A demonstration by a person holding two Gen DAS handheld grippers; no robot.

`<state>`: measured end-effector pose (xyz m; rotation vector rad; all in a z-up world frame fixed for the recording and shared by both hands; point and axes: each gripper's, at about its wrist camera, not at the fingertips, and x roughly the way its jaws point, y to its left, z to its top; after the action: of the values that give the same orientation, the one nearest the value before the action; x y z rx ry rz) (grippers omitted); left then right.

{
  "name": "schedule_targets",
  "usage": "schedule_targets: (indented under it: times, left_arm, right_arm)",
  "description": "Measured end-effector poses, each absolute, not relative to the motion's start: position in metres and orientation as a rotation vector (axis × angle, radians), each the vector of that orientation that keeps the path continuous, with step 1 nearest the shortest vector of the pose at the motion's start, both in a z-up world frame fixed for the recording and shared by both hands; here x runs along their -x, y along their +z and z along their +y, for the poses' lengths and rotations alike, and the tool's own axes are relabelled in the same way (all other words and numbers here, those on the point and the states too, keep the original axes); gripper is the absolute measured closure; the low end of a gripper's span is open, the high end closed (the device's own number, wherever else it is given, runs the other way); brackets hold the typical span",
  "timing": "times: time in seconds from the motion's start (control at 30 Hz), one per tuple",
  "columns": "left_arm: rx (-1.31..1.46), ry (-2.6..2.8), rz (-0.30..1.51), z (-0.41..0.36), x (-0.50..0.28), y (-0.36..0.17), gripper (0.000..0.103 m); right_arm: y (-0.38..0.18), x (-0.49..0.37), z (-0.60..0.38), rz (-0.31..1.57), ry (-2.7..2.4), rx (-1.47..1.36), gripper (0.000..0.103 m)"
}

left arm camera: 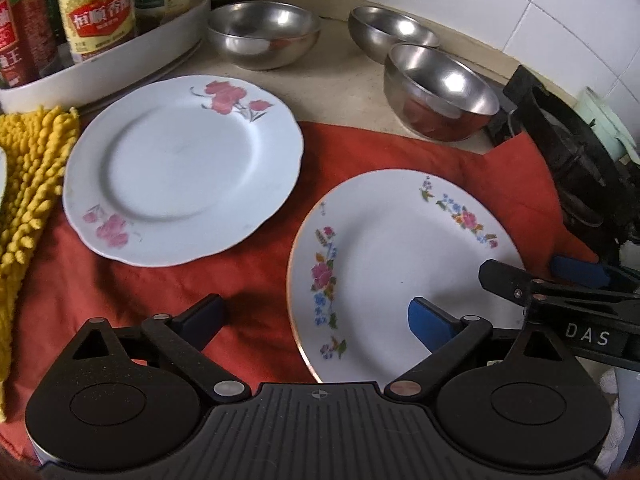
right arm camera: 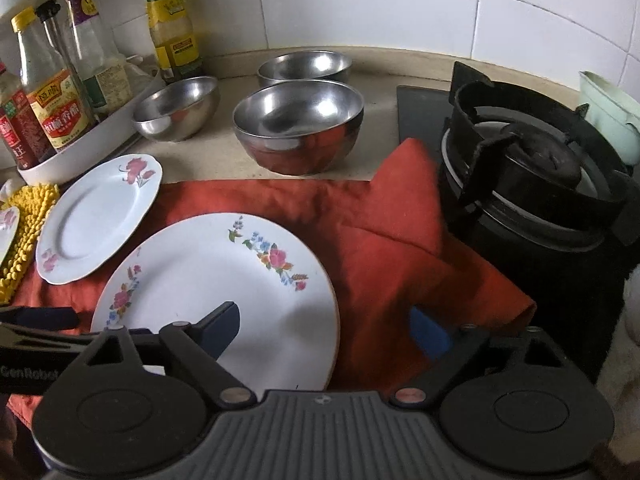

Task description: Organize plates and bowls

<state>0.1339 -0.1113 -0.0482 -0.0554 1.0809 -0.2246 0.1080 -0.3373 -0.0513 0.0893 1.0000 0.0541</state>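
Two white flowered plates lie on a red cloth (left arm camera: 248, 280). The gold-rimmed plate (left arm camera: 400, 264) is nearest; it also shows in the right wrist view (right arm camera: 208, 280). The scalloped plate with pink flowers (left arm camera: 180, 176) lies further left, and also shows in the right wrist view (right arm camera: 96, 220). Three steel bowls stand behind on the counter: (left arm camera: 264, 36), (left arm camera: 392, 32), (left arm camera: 440, 92). My left gripper (left arm camera: 316, 316) is open, straddling the near plate's left rim. My right gripper (right arm camera: 328, 328) is open, straddling its right rim, and also shows in the left wrist view (left arm camera: 552, 276).
A white tray (left arm camera: 120, 64) of sauce bottles stands at back left. A yellow chenille cloth (left arm camera: 28, 200) lies at the left, with the edge of a third plate (right arm camera: 8, 232) on it. A black gas burner (right arm camera: 532, 184) stands at the right.
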Motion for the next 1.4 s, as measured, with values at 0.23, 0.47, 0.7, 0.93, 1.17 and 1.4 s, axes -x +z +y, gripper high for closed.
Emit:
schedule_targets:
  times: [0.23, 0.47, 0.7, 0.93, 1.17, 1.4]
  left_arm:
    - [-0.098, -0.292, 1.083, -0.130, -0.132, -0.051, 0.006]
    - [-0.030, -0.318, 1.086, -0.120, -0.136, -0.050, 0.004]
    - [-0.047, -0.345, 1.058, -0.125, -0.136, -0.053, 0.000]
    - [-0.044, -0.396, 1.065, -0.130, -0.145, -0.051, 0.002]
    - [-0.048, -0.417, 1.119, -0.108, -0.148, -0.045, 0.003]
    - [-0.096, -0.505, 1.133, -0.088, -0.147, -0.041, 0.006]
  right_arm:
    - [-0.040, -0.104, -0.348, 0.993, 0.279, -0.193, 0.022]
    - [-0.042, -0.113, -0.364, 0.976, 0.300, -0.287, 0.029]
    - [-0.053, -0.120, -0.364, 1.040, 0.333, -0.174, 0.029]
    - [-0.061, -0.130, -0.366, 1.061, 0.424, -0.298, 0.035]
    - [-0.057, -0.135, -0.354, 1.102, 0.460, -0.316, 0.035]
    - [-0.053, -0.129, -0.343, 1.119, 0.414, -0.322, 0.035]
